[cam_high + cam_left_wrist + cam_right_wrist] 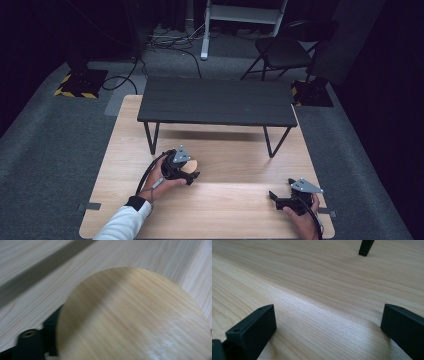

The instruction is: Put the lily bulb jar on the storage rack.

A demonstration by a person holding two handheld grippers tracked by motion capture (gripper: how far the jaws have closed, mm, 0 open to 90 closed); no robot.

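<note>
Wooden disc [135, 317] — between left fingers [30, 342]

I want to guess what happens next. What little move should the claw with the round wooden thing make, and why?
Probably lift it slightly. The left claw seems shut on the wooden disc, low over the table, while the right claw rests open.

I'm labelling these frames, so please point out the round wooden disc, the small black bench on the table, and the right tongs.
round wooden disc [135, 317]: left gripper view, middle of its flat face.
black bench [216, 101]: high view, centre of its top.
right tongs [278, 198]: high view, between the two tips.
</note>
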